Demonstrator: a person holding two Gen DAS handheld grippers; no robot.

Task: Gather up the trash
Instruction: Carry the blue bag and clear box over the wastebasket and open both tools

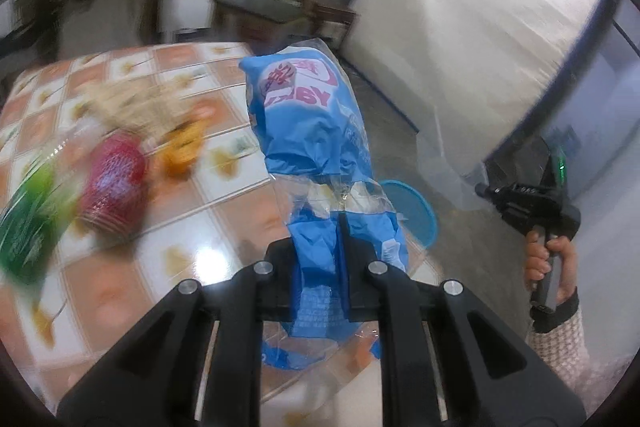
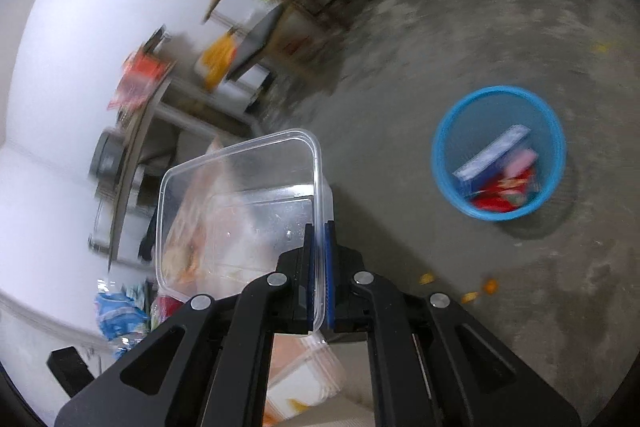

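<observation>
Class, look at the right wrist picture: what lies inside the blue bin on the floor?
Inside the blue bin lie a blue and white box, a pink packet and red wrappers. Anything beneath them is covered, and blur hides details.

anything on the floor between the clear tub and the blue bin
No. In the right wrist view, bare concrete floor separates the tub from the bin. The orange scraps lie nearer the camera, off that stretch.

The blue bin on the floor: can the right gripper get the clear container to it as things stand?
Probably yes. The right gripper is shut on the clear container, and only bare floor shows between it and the open blue bin.
</observation>
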